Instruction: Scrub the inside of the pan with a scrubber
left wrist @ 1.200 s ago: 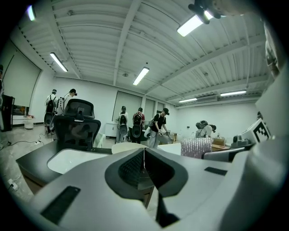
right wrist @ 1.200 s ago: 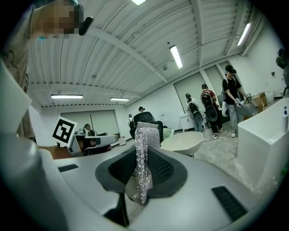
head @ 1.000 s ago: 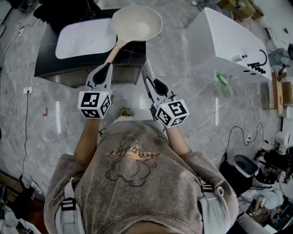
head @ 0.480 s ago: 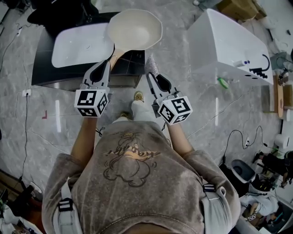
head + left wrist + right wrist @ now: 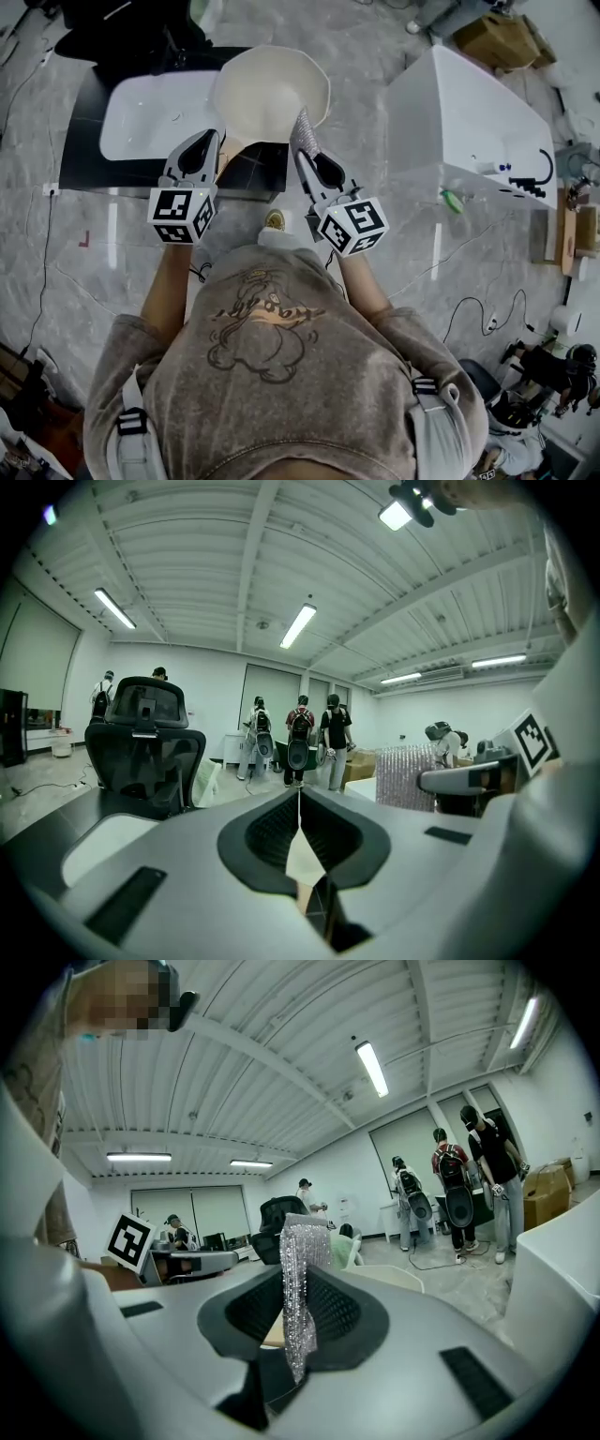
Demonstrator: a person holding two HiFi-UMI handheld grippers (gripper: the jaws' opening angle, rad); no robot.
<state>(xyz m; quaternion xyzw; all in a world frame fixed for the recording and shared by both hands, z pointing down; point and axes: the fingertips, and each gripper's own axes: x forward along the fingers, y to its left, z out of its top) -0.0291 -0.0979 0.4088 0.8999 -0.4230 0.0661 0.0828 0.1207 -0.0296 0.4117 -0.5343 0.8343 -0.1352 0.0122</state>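
While L gripper (image 5: 210,139) is clamped shut on handle (image 5: 229,143), pan (image 5: 272,89) sits above black table (image 5: 255,169), beside white basin (image 5: 150,112); R gripper (image 5: 304,155) pinches silvery scrubber (image 5: 302,127) nr pan rim.

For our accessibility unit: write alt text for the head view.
Seen from above, a person holds a cream pan by its handle in the left gripper and a silvery scrubber in the right gripper, over a black table bearing a white basin.

Left gripper (image 5: 212,137) and right gripper (image 5: 305,155) point forward, nearly level, fingers (image 5: 339,1312) clamped shut.
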